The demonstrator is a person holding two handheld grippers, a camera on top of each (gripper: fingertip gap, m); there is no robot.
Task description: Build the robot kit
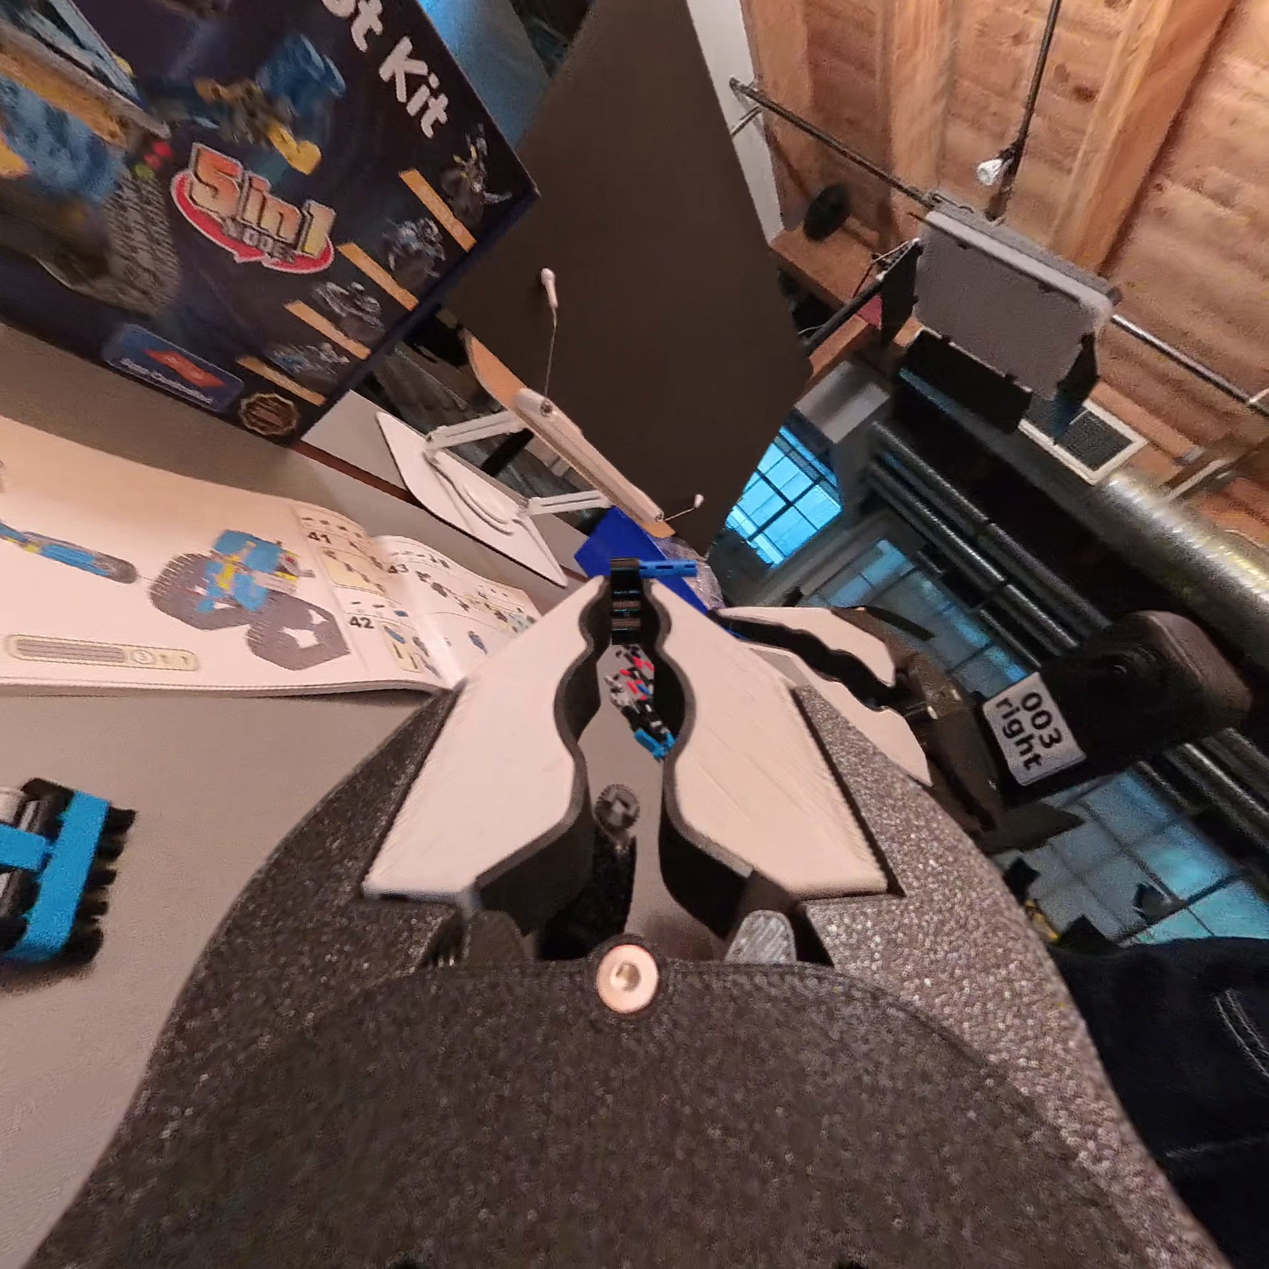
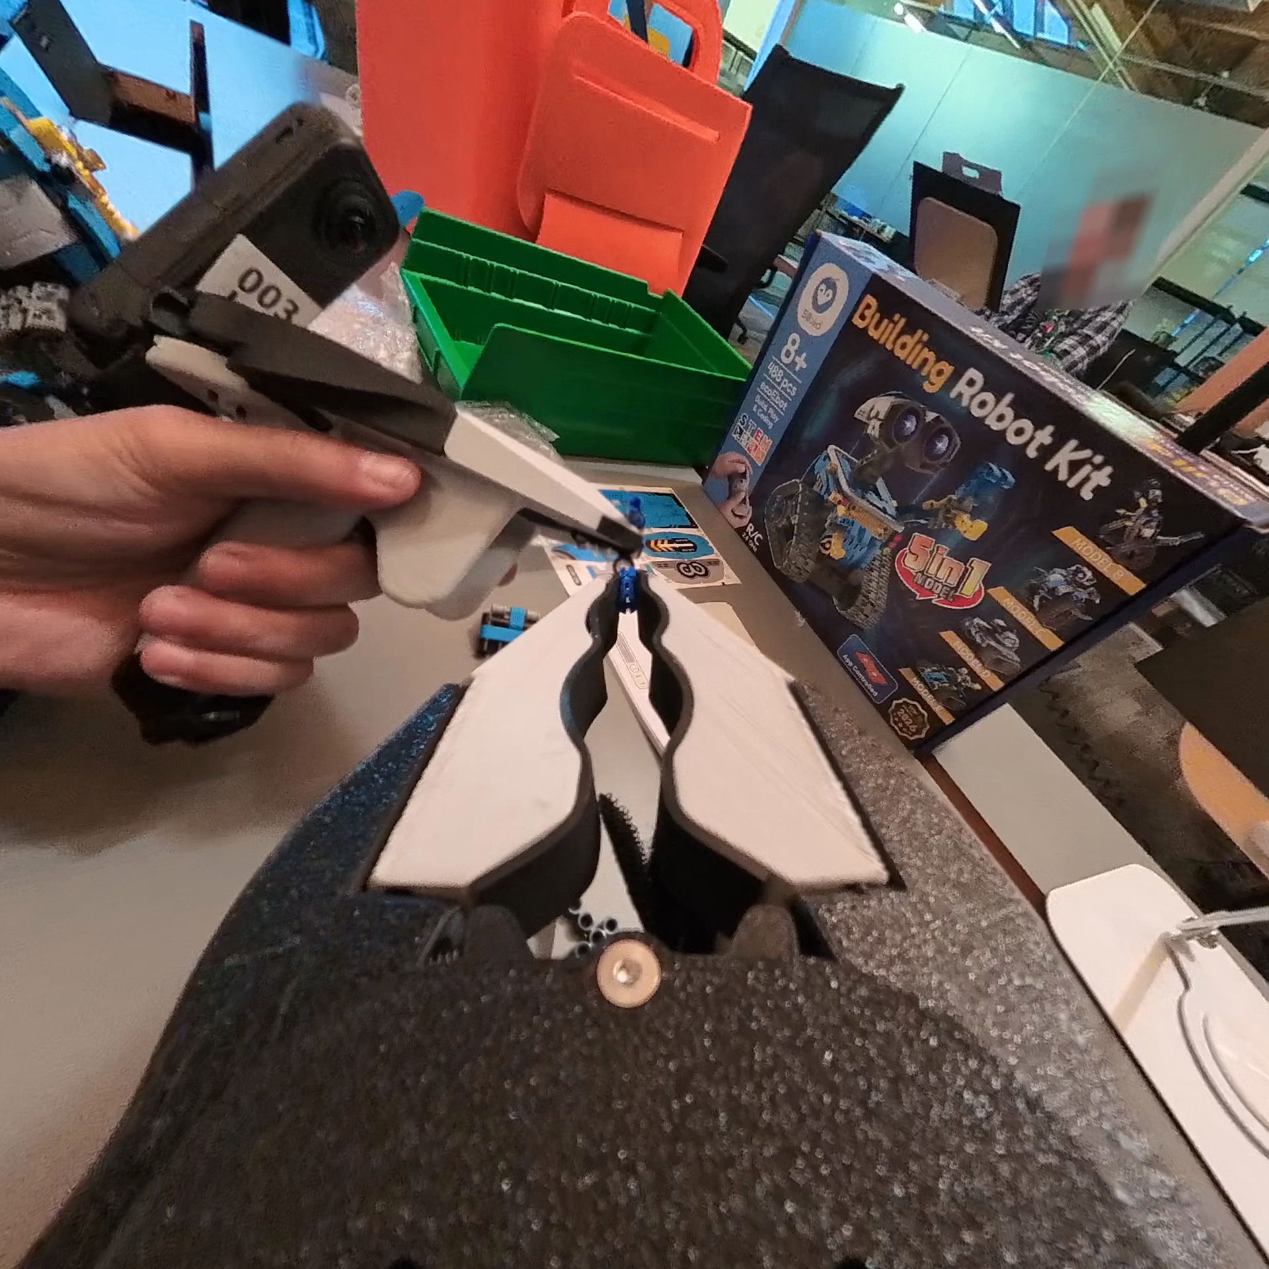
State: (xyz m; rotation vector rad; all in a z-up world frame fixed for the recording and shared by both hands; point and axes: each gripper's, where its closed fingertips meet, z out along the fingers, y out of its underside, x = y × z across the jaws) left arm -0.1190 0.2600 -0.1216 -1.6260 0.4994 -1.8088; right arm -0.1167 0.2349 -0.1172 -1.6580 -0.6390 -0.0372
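Left gripper (image 1: 628,604) is pinching a small black building brick (image 1: 626,599) between its narrowed fingertips, raised above the grey table (image 1: 206,790). A blue pin (image 1: 669,568) is sticking out sideways from the brick's top. Right gripper (image 2: 628,601) is closing narrowly on a small blue connector peg (image 2: 626,592), just beside the left gripper's tips, which are coming in from the left in the right wrist view; the parts look almost touching, though whether they are joined cannot be told. A bare hand (image 2: 172,549) is gripping the left gripper's handle.

An open instruction booklet (image 1: 240,584) is lying on the table, with a blue and black partly built piece (image 1: 55,872) near it. A dark robot kit box (image 2: 961,494) is standing to the right, a green plastic bin (image 2: 584,357) and an orange felt bag (image 2: 549,137) behind, and a sticker sheet (image 2: 659,542) beyond the fingertips. A white stand (image 1: 481,487) is sitting farther back.

Judging by the loose parts, most building appears unfinished.
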